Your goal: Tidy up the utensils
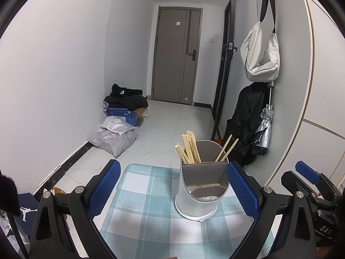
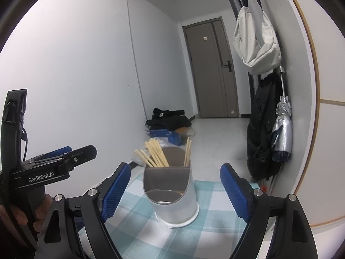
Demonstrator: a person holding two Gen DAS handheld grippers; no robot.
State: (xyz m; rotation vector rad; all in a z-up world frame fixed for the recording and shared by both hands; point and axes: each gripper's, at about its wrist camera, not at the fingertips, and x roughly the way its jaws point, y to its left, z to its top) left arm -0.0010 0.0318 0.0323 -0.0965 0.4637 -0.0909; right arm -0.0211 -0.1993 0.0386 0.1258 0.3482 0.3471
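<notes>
Your right gripper (image 2: 174, 191) and left gripper (image 1: 172, 191) both hover wide open and empty over the checked cloth (image 1: 142, 194), the upright utensil holder (image 2: 172, 194) of chopsticks (image 2: 154, 154) centred ahead of the right, toward the left one's right finger.

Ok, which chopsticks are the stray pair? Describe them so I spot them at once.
On the checked tablecloth stands a grey utensil holder with divided compartments. The big bundle fills its back left compartment; the stray pair stands alone in the back right one.
</notes>
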